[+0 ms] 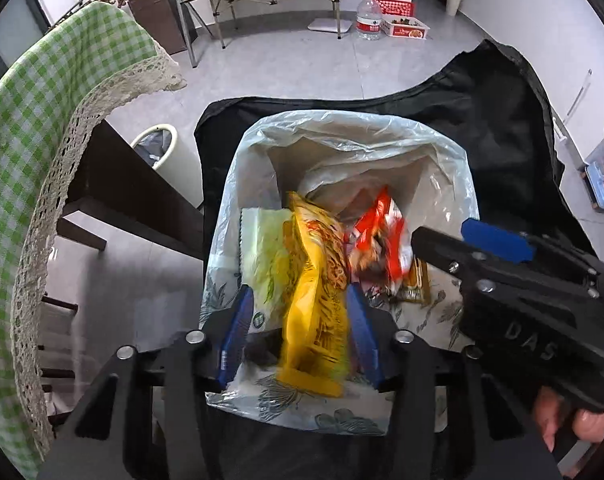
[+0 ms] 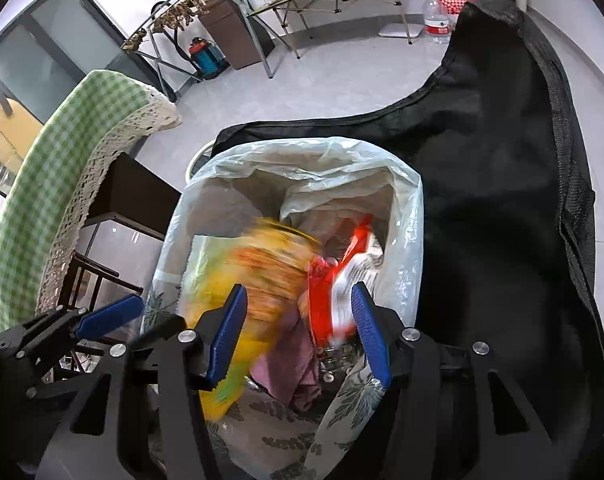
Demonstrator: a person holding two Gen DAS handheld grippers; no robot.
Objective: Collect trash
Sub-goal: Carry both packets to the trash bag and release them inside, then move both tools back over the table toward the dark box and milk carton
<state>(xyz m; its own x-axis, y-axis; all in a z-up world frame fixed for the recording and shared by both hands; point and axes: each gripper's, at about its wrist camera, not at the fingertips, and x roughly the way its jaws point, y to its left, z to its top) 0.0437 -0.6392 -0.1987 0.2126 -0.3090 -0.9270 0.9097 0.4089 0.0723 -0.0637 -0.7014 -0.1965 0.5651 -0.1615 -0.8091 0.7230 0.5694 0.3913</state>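
Over the lined bin [image 1: 237, 184] I am holding both grippers with jaws parted: the left gripper [image 1: 299, 308] is flanking a blurred yellow wrapper [image 1: 314, 300], seemingly loose, while the right gripper [image 2: 297, 312] is gripping nothing above a red wrapper [image 2: 326, 300].

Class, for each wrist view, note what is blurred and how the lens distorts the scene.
Left wrist view: yellow wrapper smeared, red wrapper slightly blurred, the bin sharp; edges curve, corners dark. Right wrist view: both wrappers streak heavily, same fisheye bending.
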